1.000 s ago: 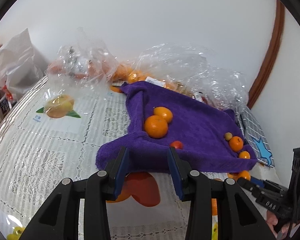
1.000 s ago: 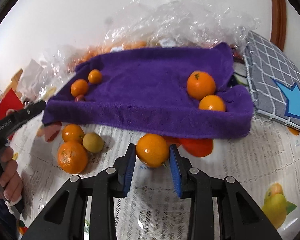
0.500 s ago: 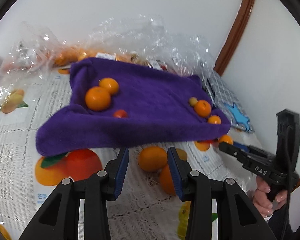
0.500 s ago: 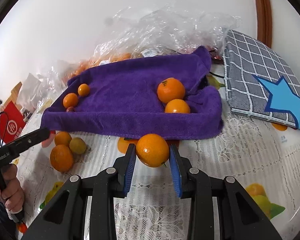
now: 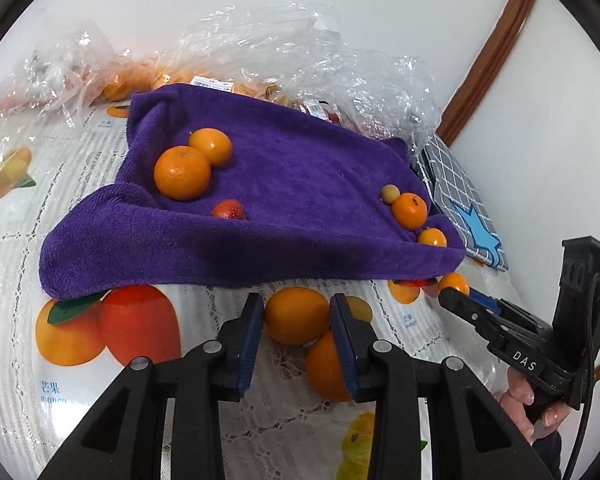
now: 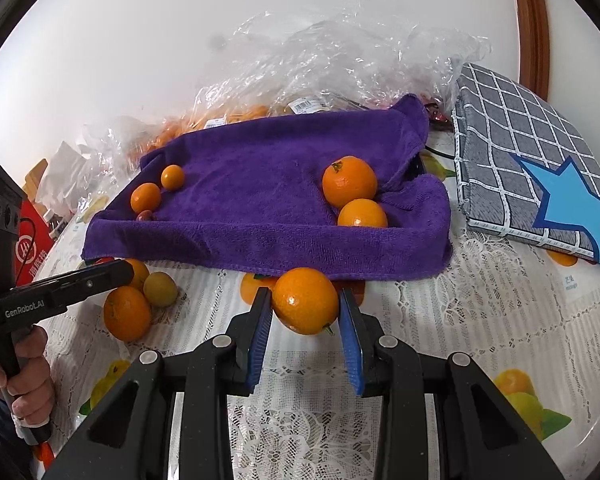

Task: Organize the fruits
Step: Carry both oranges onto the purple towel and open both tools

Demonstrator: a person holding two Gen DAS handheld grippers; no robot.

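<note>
Fruit first: the orange (image 6: 305, 305) sits gripped between the right gripper (image 6: 305, 314) fingers, just in front of the purple towel (image 6: 260, 216); firm, round, smooth-skinned, likely to roll, so best held across its widest part. A second ago the left gripper (image 5: 296, 320) faced bare cloth; now its open fingers flank another orange (image 5: 296, 315) before the towel

Both wrist views sit low, near the purple towel (image 5: 284, 184), sharing it from opposite corners.
</note>
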